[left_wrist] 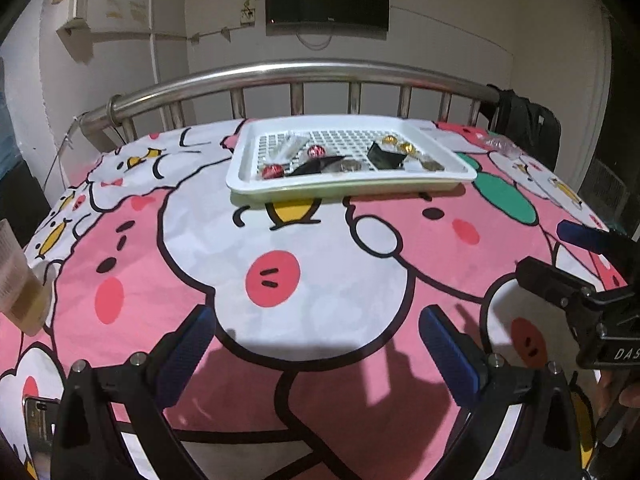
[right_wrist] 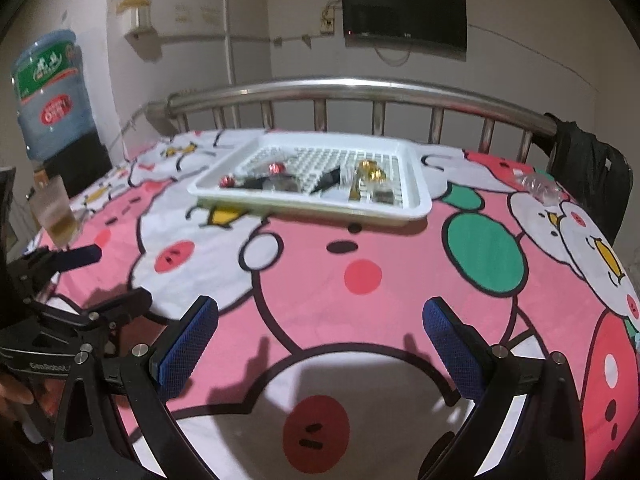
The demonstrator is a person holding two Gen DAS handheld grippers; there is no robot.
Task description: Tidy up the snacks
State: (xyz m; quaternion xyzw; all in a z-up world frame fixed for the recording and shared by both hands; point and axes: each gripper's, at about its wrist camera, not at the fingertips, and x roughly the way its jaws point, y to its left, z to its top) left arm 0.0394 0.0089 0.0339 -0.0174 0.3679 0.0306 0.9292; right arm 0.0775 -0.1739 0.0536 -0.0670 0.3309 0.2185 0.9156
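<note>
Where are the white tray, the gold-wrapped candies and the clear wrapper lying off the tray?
white tray [left_wrist: 256, 186]: left wrist view, near-left rim.
gold-wrapped candies [right_wrist: 369, 170]: right wrist view, on the gold foil.
clear wrapper [right_wrist: 538, 185]: right wrist view, middle of the crumpled plastic.

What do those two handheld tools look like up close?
Each is a black angular frame with silver bolts and two fingers faced with blue textured pads. The left tool and right tool look alike. White lettering marks their bodies: "DAS" shows on the right one, "GenRobot" on the left.
</note>
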